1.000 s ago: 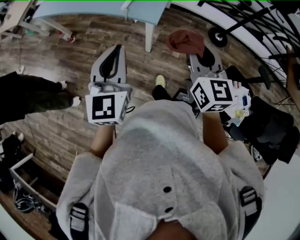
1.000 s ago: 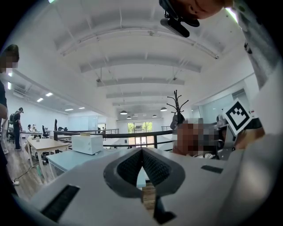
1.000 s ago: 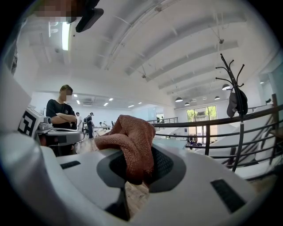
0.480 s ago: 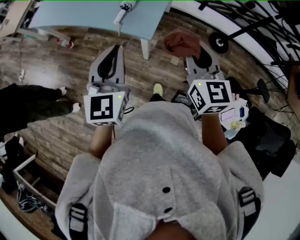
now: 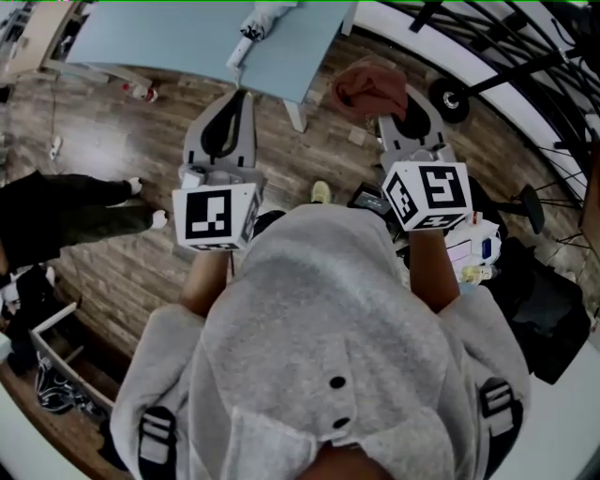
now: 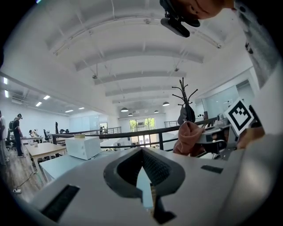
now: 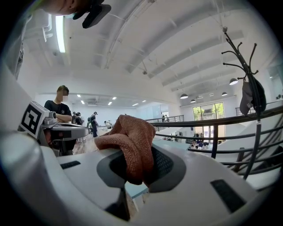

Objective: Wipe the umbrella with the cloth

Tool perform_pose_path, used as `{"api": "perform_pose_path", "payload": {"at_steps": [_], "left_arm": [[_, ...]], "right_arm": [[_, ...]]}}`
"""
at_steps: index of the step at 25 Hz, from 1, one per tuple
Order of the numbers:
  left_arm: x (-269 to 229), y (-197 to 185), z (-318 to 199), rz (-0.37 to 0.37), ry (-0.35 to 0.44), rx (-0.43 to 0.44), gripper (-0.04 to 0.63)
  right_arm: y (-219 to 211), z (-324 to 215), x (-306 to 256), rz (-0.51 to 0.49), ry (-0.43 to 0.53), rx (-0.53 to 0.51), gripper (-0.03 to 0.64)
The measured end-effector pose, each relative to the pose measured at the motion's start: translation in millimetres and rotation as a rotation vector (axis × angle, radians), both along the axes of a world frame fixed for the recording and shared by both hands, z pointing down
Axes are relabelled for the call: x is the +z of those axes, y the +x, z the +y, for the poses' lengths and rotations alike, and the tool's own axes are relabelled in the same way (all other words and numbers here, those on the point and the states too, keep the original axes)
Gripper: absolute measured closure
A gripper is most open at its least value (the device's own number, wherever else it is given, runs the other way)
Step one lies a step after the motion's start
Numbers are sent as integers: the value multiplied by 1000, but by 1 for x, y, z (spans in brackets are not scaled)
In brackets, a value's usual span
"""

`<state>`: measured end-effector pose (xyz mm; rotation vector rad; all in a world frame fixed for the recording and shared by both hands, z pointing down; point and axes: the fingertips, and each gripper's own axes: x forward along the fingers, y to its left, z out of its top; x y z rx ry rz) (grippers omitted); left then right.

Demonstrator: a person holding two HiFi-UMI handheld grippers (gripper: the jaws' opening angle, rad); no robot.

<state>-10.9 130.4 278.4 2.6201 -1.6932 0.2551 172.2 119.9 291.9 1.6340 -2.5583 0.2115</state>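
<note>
A folded white umbrella [image 5: 261, 17] lies on the pale blue table [image 5: 178, 37] at the top of the head view, ahead of both grippers. My right gripper [image 5: 392, 108] is shut on a rust-brown cloth [image 5: 370, 86], which bunches up out of its jaws [image 7: 128, 137] in the right gripper view. My left gripper [image 5: 232, 98] is held level beside it, shut with nothing between its fingers [image 6: 142, 152]. Both grippers are over the wooden floor, short of the table's near edge. The umbrella does not show clearly in either gripper view.
A person in black [image 5: 56, 202] stands at the left. A black railing [image 5: 525, 47] and a wheeled stand [image 5: 448, 98] lie to the right, with a dark bag [image 5: 544, 300] below them. A box of cables [image 5: 47, 366] sits low left. A coat rack [image 7: 250, 95] stands beyond the railing.
The table and umbrella have come further into view at the top as the person walks towards them. Both grippers stay shut, and the cloth is still in the right one.
</note>
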Motion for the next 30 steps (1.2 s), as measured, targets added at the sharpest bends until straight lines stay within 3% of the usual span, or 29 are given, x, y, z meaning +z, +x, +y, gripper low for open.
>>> {"api": "perform_pose_path", "payload": {"at_steps": [17, 30], "left_arm": [[-7, -1, -53, -20, 46, -33, 580], [-3, -38, -142, 3, 45, -49, 580]], "right_arm": [[5, -58, 3, 15, 6, -26, 541], [-37, -147, -4, 38, 12, -41, 541]]}}
